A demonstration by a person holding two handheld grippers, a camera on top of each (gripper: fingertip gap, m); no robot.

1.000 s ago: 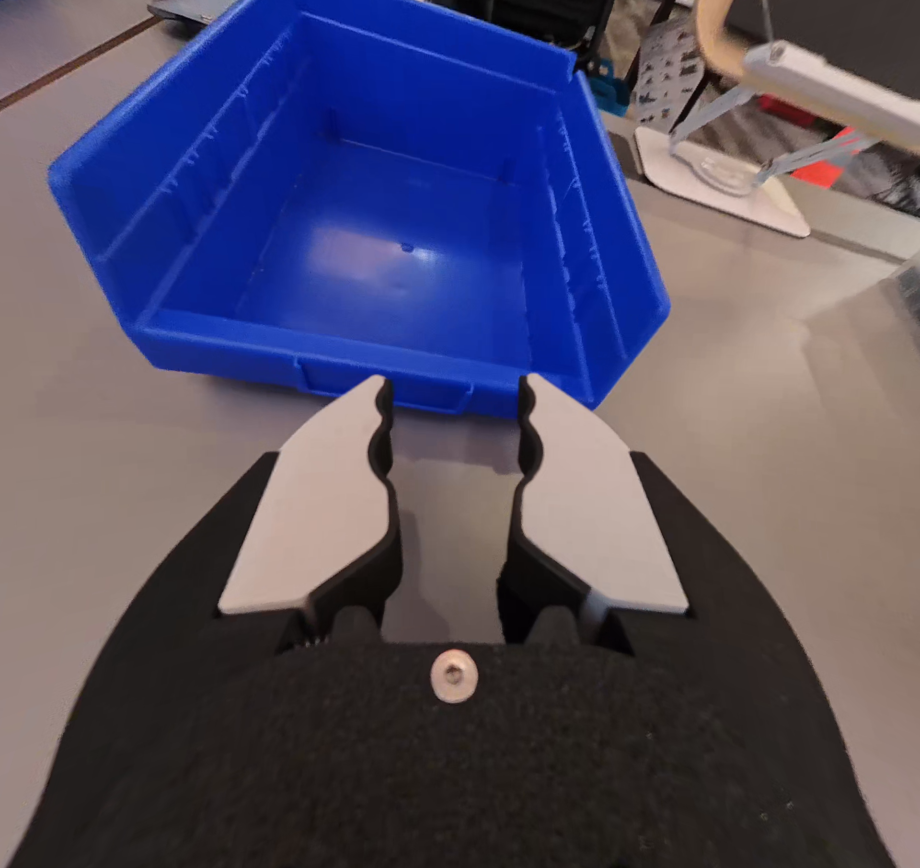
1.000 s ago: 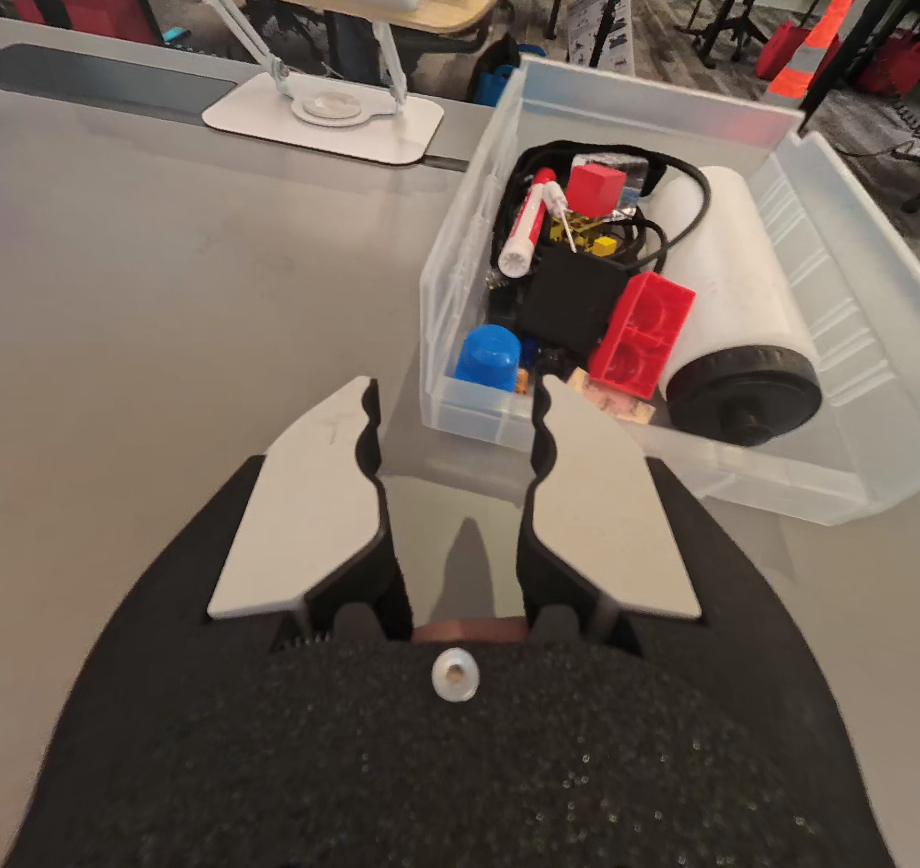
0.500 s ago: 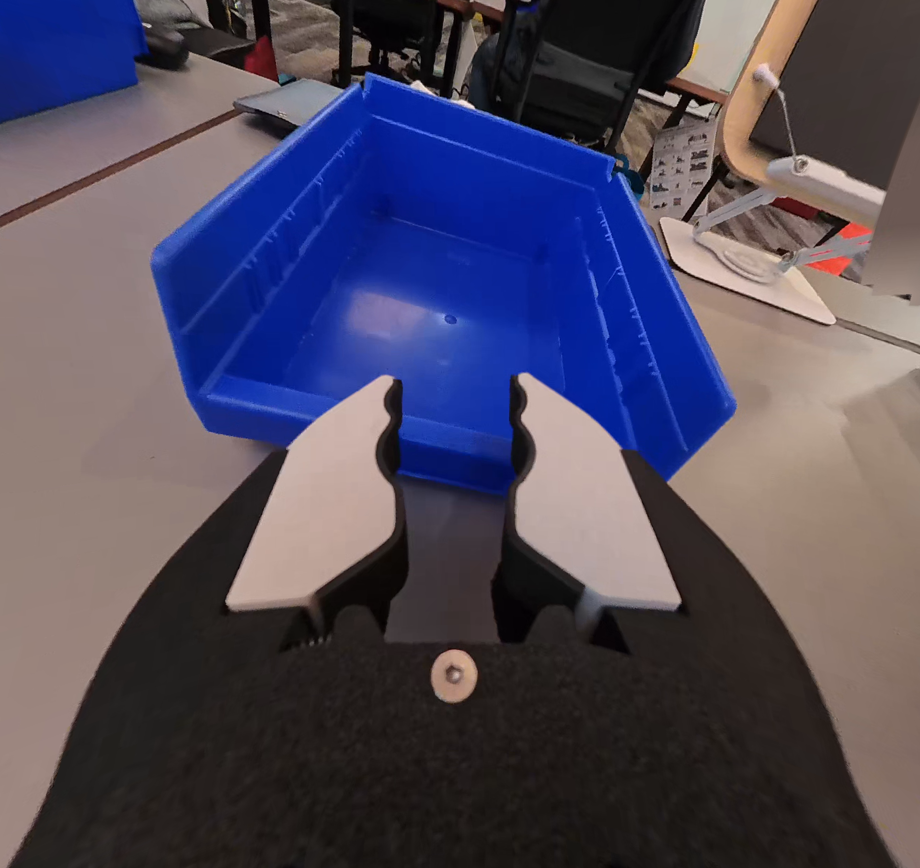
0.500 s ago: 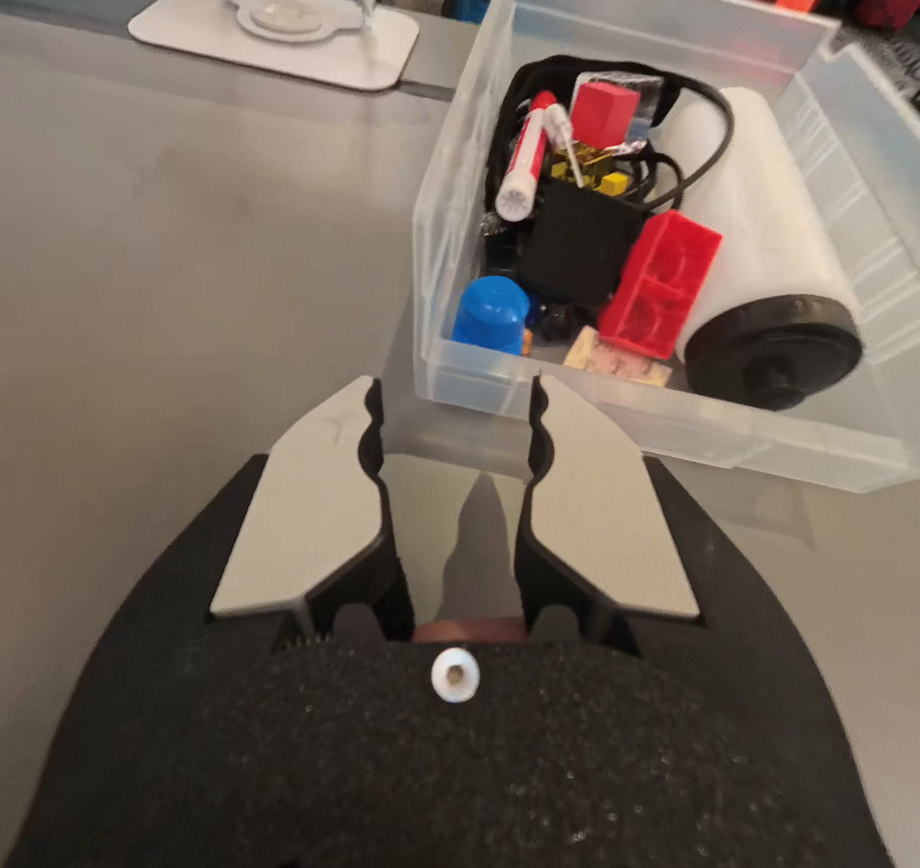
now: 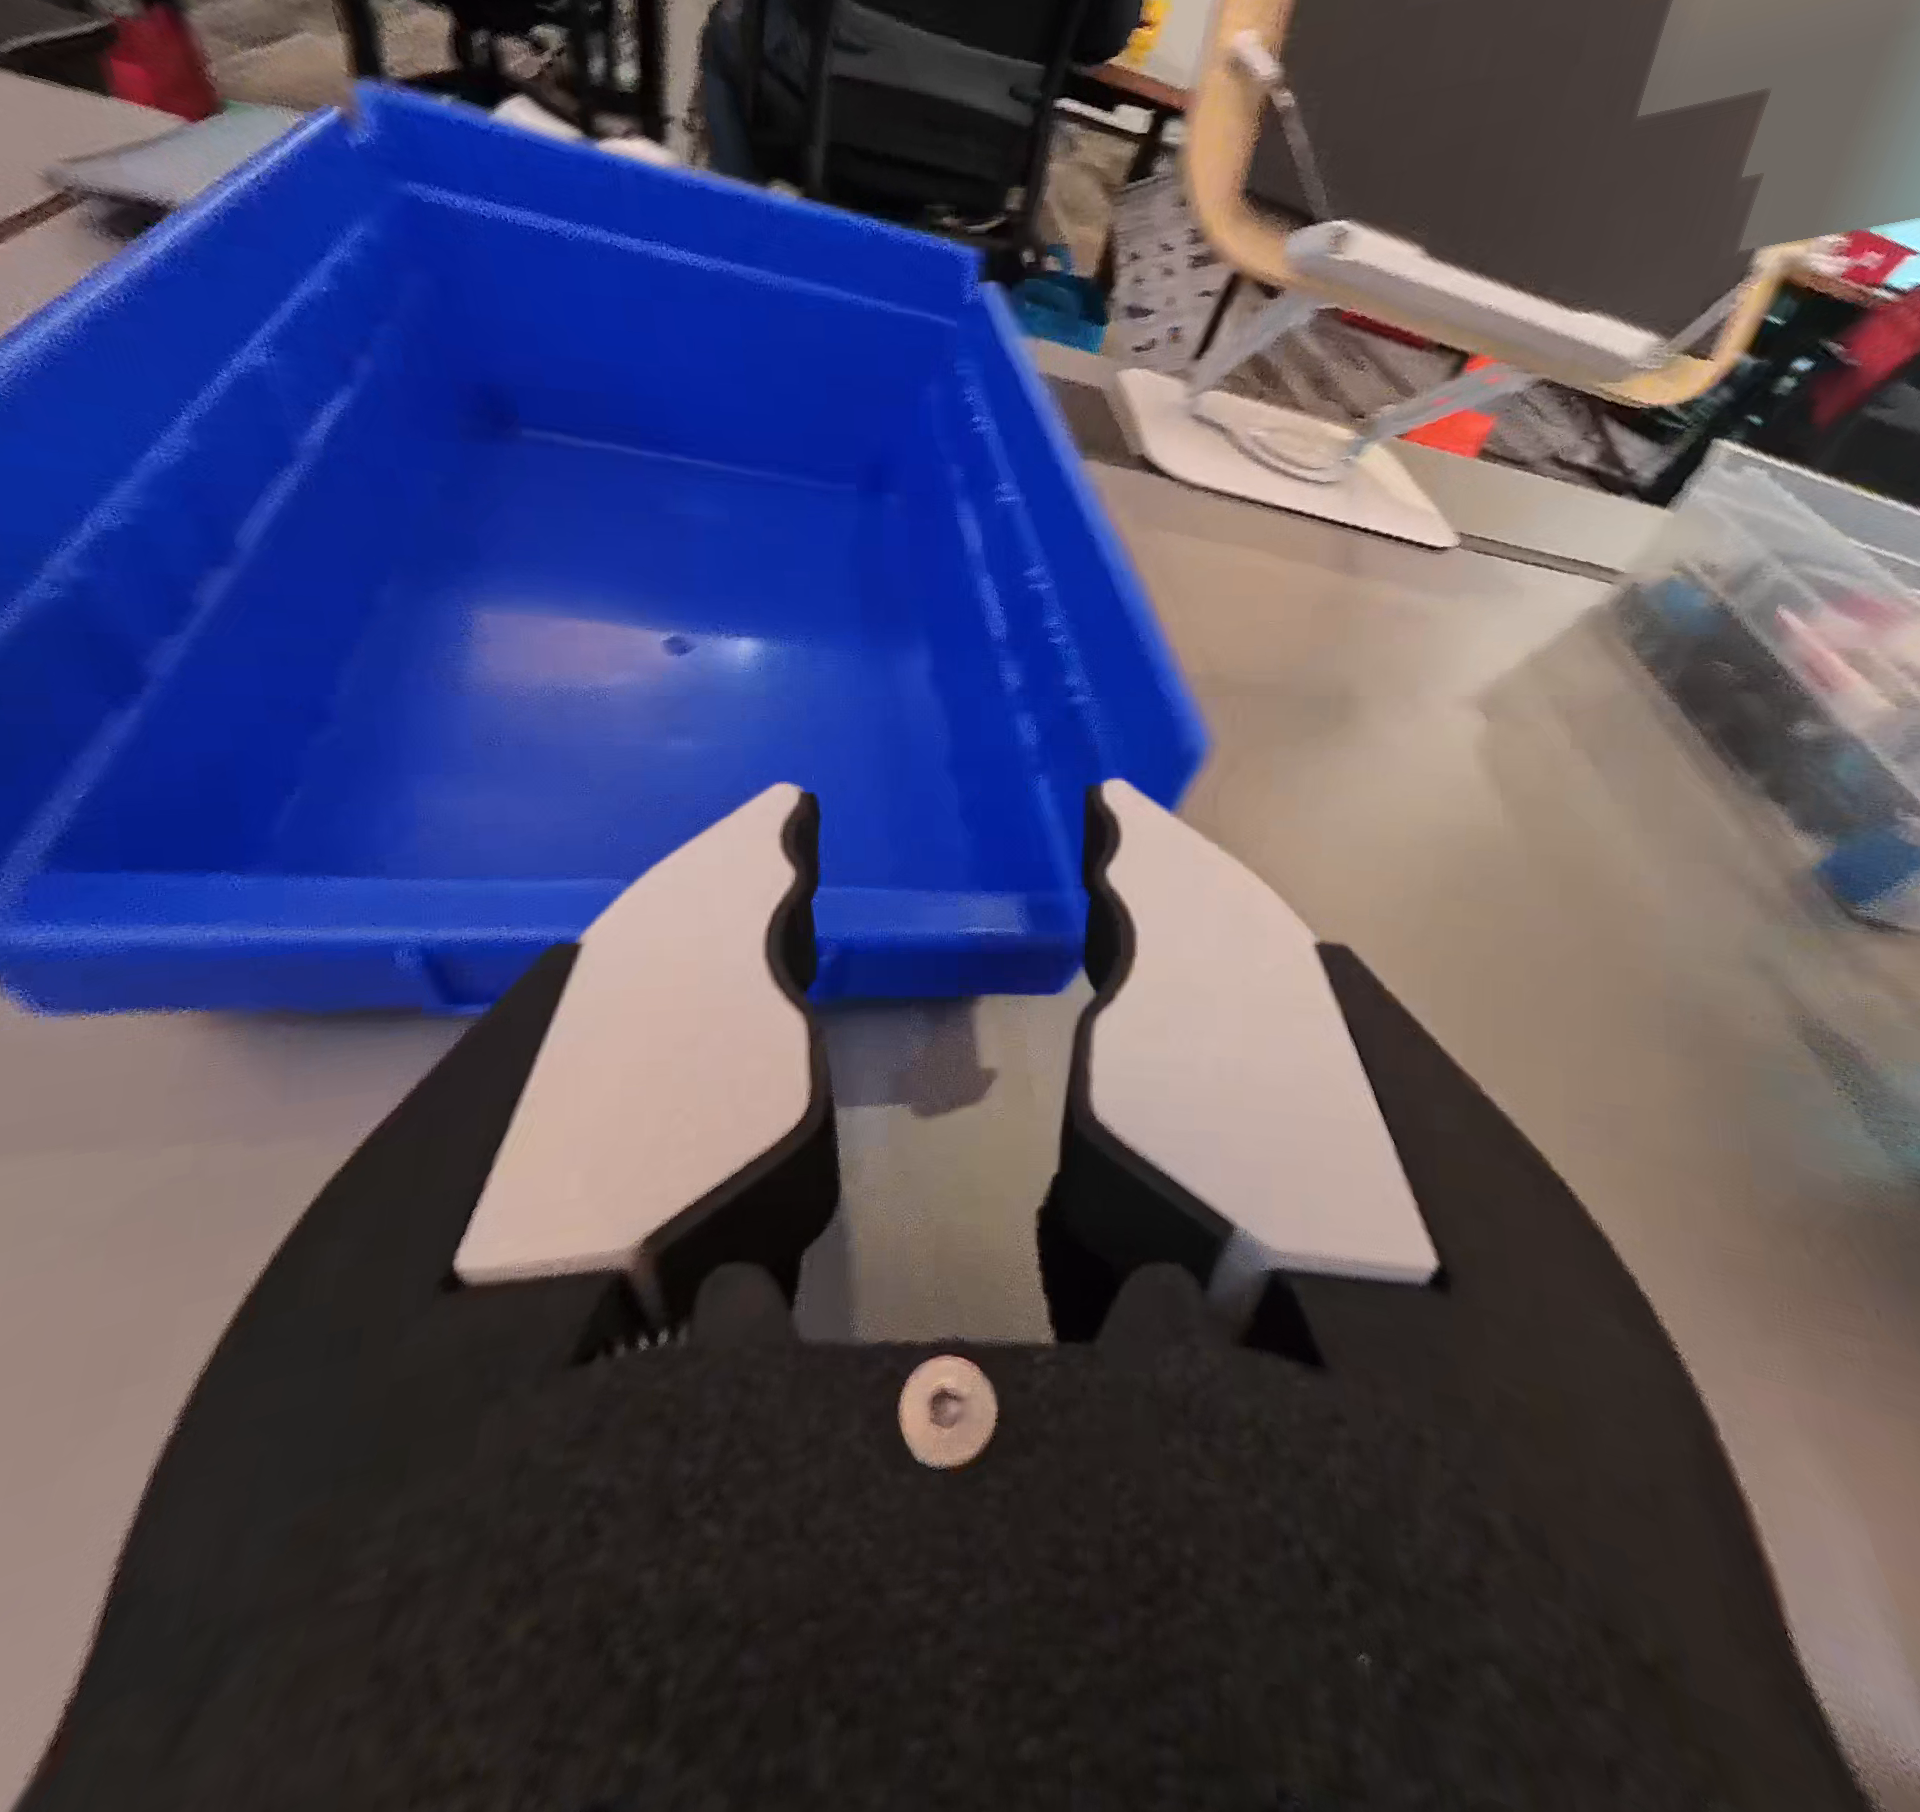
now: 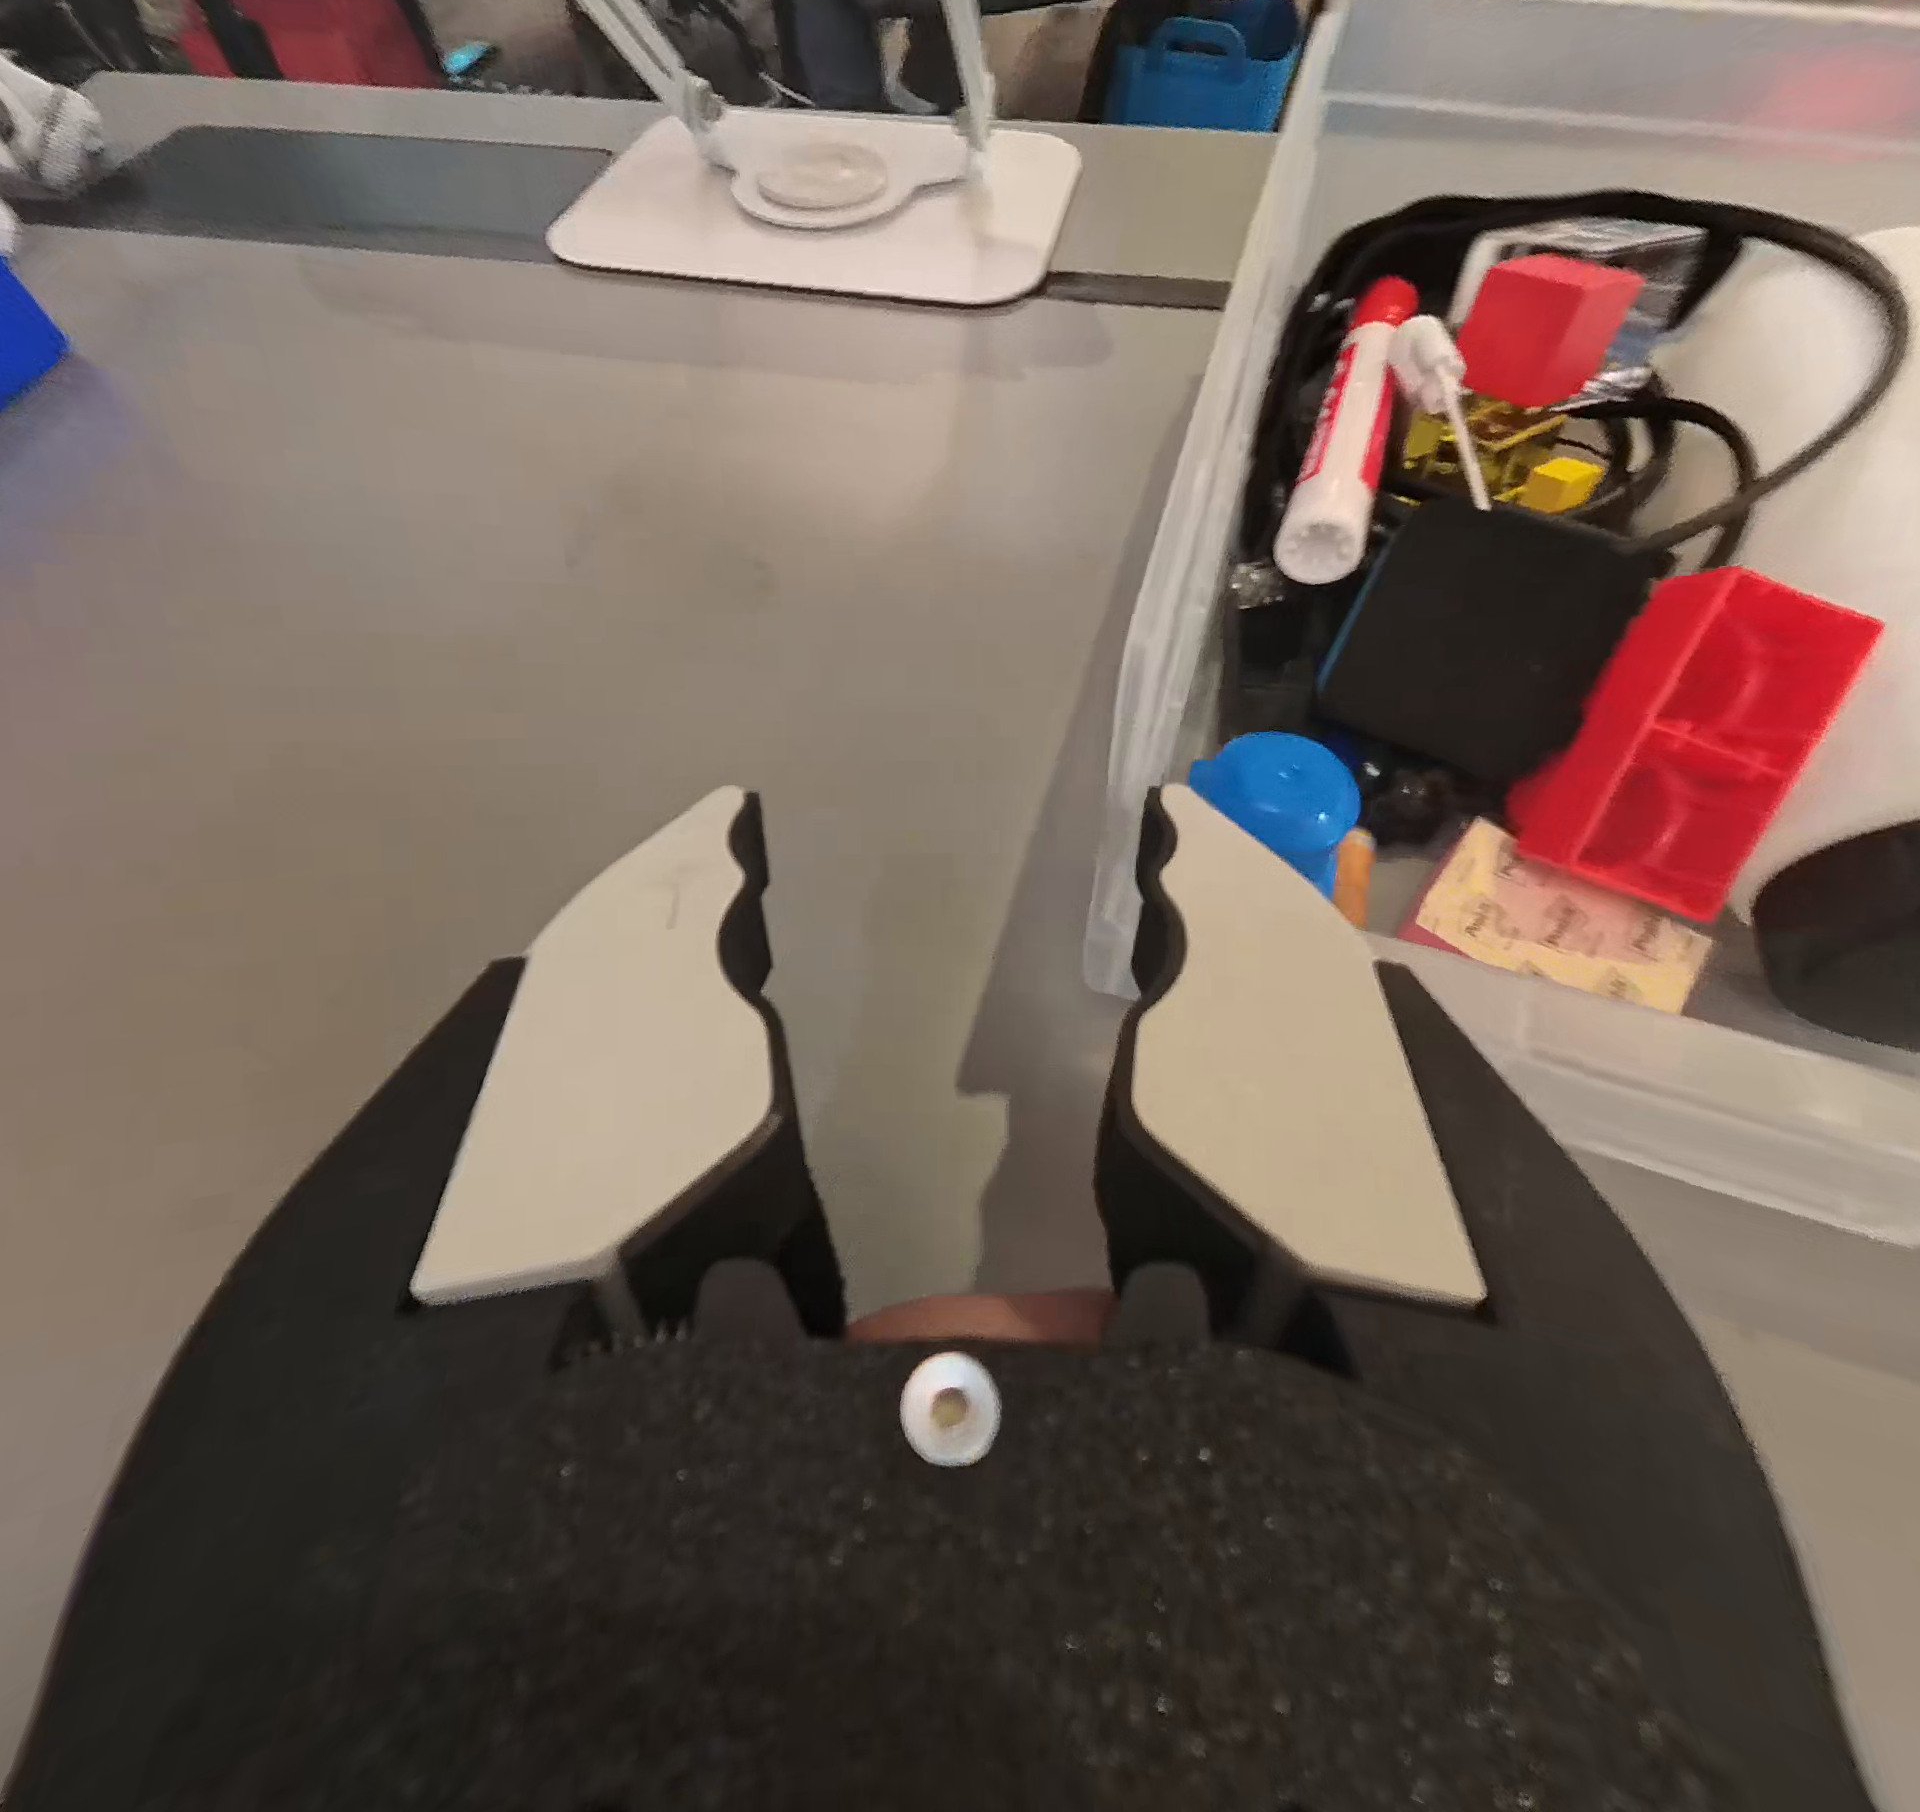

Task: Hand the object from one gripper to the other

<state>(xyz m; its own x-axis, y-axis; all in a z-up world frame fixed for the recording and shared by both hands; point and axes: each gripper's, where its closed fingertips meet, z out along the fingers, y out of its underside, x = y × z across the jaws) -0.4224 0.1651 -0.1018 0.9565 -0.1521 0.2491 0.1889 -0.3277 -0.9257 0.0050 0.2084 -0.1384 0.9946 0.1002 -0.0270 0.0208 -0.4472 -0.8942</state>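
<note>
Both tongs are empty with their jaws spread wide: the left tongs (image 5: 945, 817) hang at the near rim of the bare blue bin (image 5: 312, 910), and the right tongs (image 6: 951, 812) sit just left of the clear bin (image 6: 1174, 619) at the right of the frame. Which thing is to be handed over is not settled. The nearest candidate, the blue cap (image 6: 1283, 806) in the bin's near-left corner, looks light, rigid and smooth, so it may slip; pinching across its round sides seems best. The red block (image 6: 1704, 734) looks stiff, with flat faces.
</note>
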